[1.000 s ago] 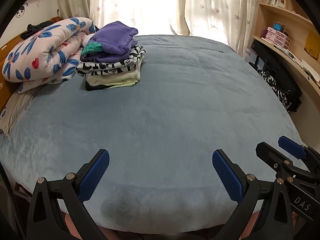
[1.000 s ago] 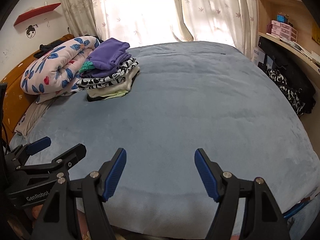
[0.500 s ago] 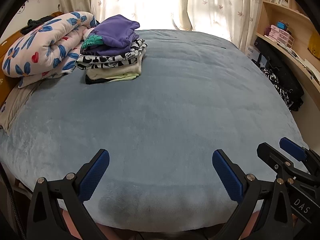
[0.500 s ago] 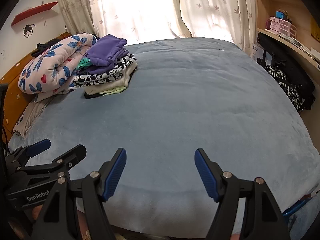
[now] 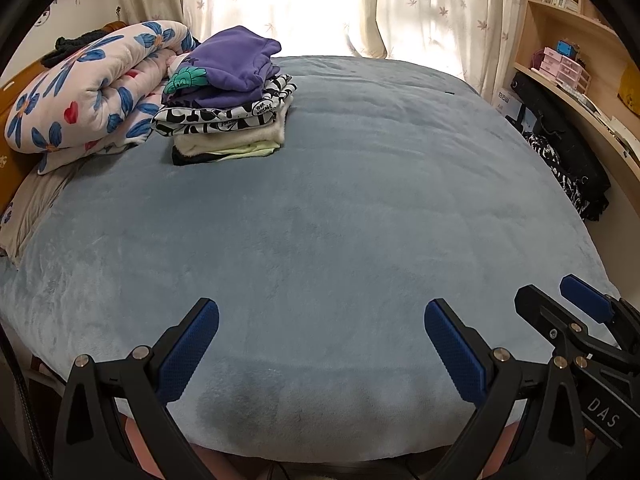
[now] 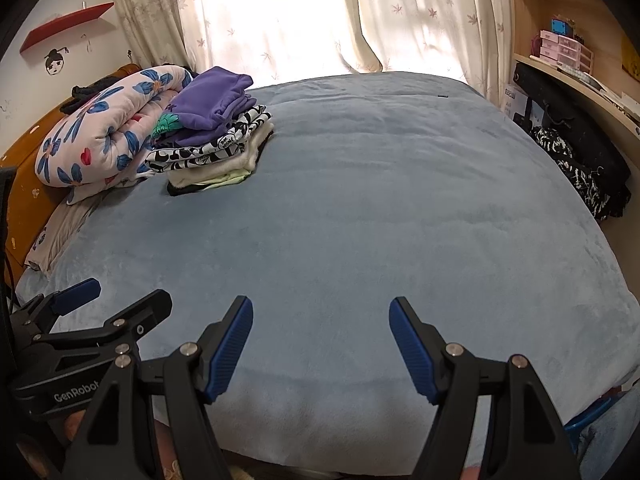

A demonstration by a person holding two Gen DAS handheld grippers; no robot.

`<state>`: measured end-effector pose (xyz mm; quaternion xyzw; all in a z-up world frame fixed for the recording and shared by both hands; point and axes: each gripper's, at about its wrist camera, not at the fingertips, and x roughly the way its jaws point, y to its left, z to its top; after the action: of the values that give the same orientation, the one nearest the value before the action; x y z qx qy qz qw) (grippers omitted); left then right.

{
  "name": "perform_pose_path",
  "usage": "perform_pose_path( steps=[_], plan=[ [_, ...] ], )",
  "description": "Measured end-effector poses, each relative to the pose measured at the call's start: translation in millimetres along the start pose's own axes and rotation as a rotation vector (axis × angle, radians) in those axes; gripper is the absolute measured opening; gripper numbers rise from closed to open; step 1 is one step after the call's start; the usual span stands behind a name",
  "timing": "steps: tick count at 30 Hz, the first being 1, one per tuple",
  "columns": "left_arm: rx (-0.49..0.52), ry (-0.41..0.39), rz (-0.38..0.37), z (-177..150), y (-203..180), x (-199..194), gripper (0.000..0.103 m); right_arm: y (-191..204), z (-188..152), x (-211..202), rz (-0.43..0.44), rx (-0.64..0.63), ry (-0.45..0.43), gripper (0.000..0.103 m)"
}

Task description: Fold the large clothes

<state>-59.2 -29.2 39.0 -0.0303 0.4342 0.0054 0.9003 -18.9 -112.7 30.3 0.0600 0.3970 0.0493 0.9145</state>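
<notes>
Seemingly most of the folding is done: one stack of folded clothes [image 5: 226,104] sits at about ten o'clock on the blue bed [image 5: 340,220], roughly five garments with a purple top [image 5: 236,62] uppermost, just beside one rolled floral quilt [image 5: 86,88]. Nothing unfolded lies on the bed, so what is left is likely the dark heap of clothes [image 5: 568,160] at three o'clock off its edge. Both the left tongs [image 5: 320,336] and right tongs [image 6: 320,334] hang spread and empty at six o'clock.
</notes>
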Motion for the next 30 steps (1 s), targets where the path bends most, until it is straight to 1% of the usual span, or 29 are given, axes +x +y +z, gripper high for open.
perform_pose_path(
  steps=[30],
  plan=[
    [0.005, 0.003, 0.01, -0.9, 1.6, -1.9, 0.102, 1.3, 0.3, 0.0, -0.004, -0.005, 0.001, 0.071]
  ],
)
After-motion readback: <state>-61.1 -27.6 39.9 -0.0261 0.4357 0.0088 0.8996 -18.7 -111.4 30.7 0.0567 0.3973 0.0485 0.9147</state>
